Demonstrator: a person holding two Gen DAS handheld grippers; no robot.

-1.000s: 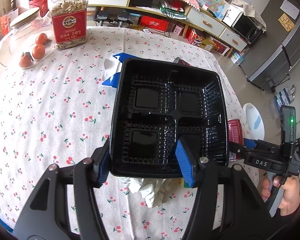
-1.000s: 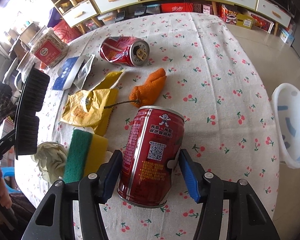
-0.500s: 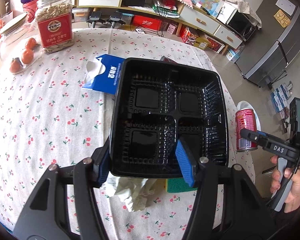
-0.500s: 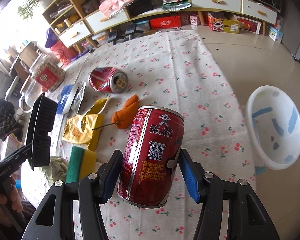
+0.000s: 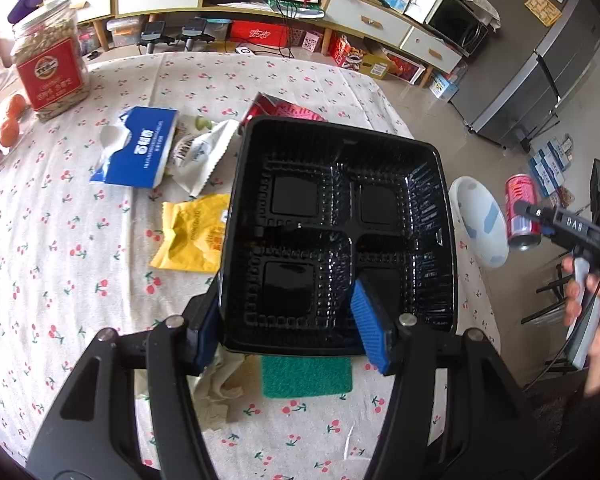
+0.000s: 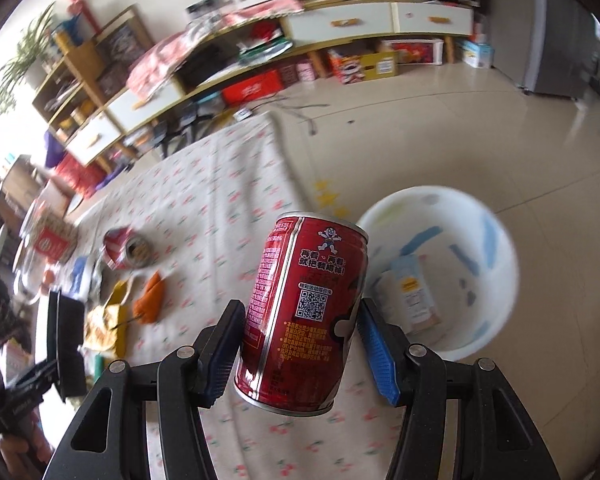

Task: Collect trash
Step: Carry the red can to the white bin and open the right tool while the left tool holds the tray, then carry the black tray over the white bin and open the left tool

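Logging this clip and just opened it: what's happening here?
A person is clearing trash off a cherry-print tablecloth with two handheld grippers. The left gripper holds a black compartment tray above the table. The right gripper grips a red drink can out past the table edge, near a white basin on the floor that already holds a small carton. A crushed can, wrappers and a green sponge remain on the table.

our left wrist view looks down over the cherry-print tablecloth (image 5: 80,260); our right faces it from beside the white plastic basin (image 6: 496,280), shared.
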